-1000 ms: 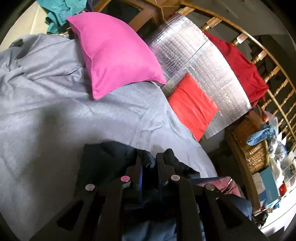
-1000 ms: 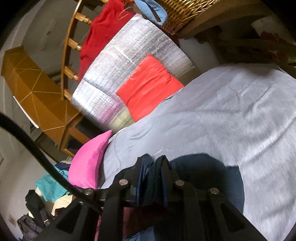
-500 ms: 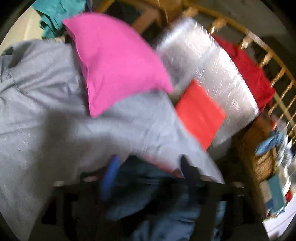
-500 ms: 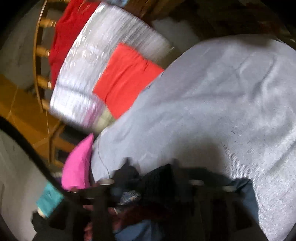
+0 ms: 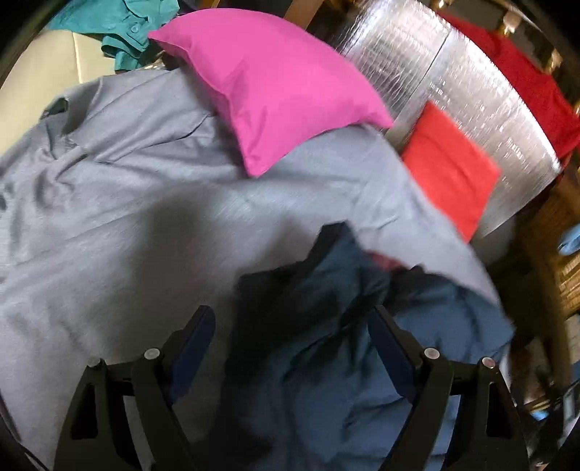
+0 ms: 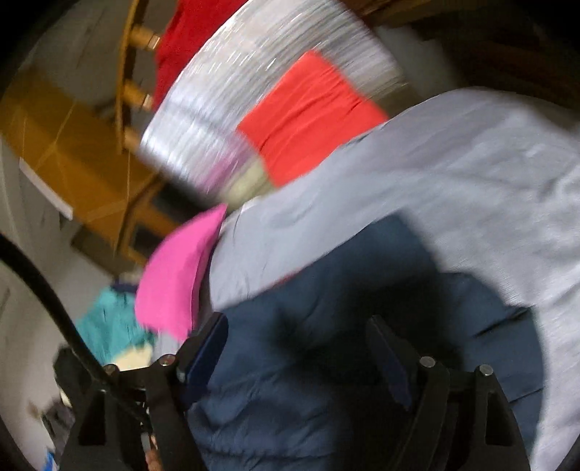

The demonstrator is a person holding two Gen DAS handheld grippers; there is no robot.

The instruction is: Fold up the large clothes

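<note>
A dark navy garment (image 5: pixel 326 344) lies crumpled on the grey bed sheet (image 5: pixel 127 224), with a bit of maroon lining showing at its far edge. My left gripper (image 5: pixel 291 326) is open, its jaws wide apart over the garment, holding nothing. In the right wrist view the same navy garment (image 6: pixel 308 362) lies under my right gripper (image 6: pixel 297 340), which is also open and empty. The right view is blurred by motion.
A pink pillow (image 5: pixel 275 83) lies at the head of the sheet, also in the right view (image 6: pixel 174 279). A silver foil mat (image 5: pixel 453 79) with a red cushion (image 5: pixel 449 170) leans beyond the bed edge. Teal clothes (image 5: pixel 123 21) lie far left; a wicker basket stands at right.
Both grippers were shut on the navy garment one second ago; both have opened and let it go. The garment now lies loose on the sheet.
</note>
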